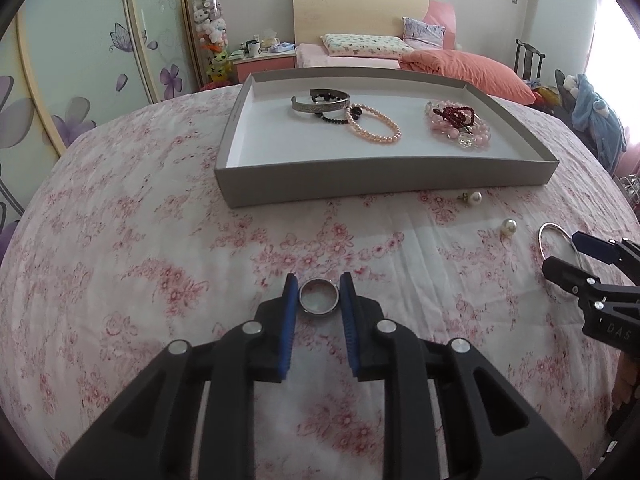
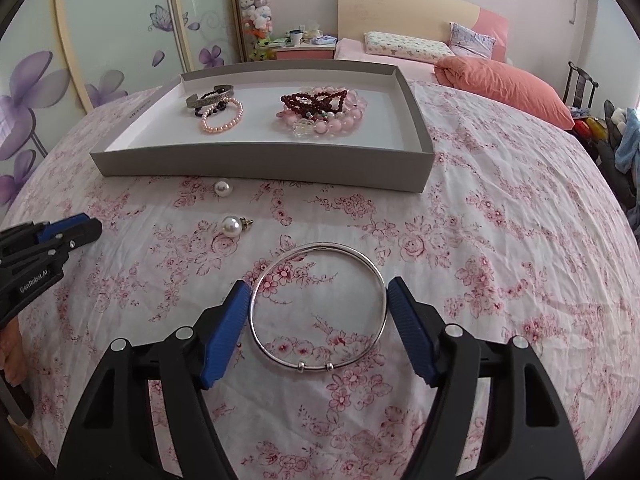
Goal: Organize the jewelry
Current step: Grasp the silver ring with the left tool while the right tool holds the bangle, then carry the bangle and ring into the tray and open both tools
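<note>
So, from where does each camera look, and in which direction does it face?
Left wrist view: sits on the left gripper, looking forward and down at a small silver ring between its blue pads; the right gripper shows at the edge.
Right wrist view: sits on the right gripper, looking at a thin silver bangle.
Both share the grey cardboard tray and the floral cloth.

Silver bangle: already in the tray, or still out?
Out. The silver bangle lies flat on the floral cloth in front of the grey tray.
</note>
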Demonstrator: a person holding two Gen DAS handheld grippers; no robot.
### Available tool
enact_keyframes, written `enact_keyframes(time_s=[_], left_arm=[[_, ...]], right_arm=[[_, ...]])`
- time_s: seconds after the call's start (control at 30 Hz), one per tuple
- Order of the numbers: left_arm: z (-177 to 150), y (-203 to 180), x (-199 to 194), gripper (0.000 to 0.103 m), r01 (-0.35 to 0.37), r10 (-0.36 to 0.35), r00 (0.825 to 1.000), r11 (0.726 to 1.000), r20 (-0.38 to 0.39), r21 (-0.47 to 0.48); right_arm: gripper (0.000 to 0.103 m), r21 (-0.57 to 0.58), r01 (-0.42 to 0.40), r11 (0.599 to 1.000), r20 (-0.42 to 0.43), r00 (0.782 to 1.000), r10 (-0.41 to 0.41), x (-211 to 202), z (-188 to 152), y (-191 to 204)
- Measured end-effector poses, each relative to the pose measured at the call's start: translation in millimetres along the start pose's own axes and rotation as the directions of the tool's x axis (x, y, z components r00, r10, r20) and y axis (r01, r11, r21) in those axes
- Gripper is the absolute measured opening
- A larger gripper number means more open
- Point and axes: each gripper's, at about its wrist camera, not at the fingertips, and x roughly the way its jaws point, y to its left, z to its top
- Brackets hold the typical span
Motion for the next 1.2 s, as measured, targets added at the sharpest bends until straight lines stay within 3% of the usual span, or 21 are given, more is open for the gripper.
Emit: enact_keyframes(time_s=[0.73,1.2], left_arm=[[-1,4,-34,0.022,0.027,-0.024,0.993,0.999,0.117,-0.019],[7,3,-59,0.022,0.019,-0.014,0.978,1.000,0.209,-0.024]], right_arm=[[0.071,0.014,-0.026,1.000,0.095,0.995,0.025,-31,0,12],[0.071,0.044,-0.038,0.998,0.283,0.959,0.024,-67,13,12]])
